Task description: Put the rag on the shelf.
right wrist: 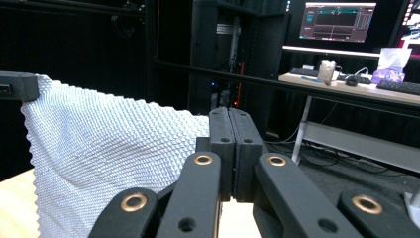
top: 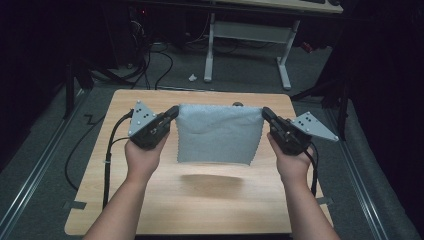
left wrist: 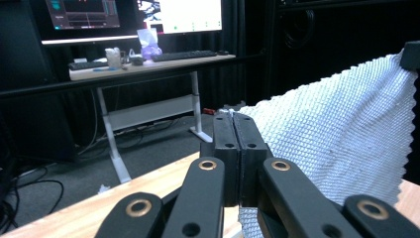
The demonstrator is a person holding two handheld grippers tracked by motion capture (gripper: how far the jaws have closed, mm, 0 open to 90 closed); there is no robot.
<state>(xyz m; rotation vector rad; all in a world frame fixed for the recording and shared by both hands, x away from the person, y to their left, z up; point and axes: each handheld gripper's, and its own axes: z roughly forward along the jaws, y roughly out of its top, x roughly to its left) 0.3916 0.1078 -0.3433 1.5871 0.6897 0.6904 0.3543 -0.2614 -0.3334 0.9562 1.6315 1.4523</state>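
Note:
A grey-white textured cloth (top: 218,133) hangs stretched in the air above the wooden table (top: 150,200), its shadow on the wood below. My left gripper (top: 173,112) is shut on the cloth's upper left corner, and my right gripper (top: 265,113) is shut on its upper right corner. In the left gripper view the jaws of my left gripper (left wrist: 232,117) are pressed together on the cloth (left wrist: 341,134), which spreads away to the right. In the right gripper view my right gripper (right wrist: 229,112) pinches the cloth (right wrist: 99,153), which runs off to the left toward the other gripper's jaw (right wrist: 17,85).
A white-legged desk (top: 250,35) stands beyond the table on the grey floor, with cables (top: 160,60) lying beside it. The desk (left wrist: 148,67) carries keyboards and monitors. Metal rails (top: 45,155) run along both sides of the table.

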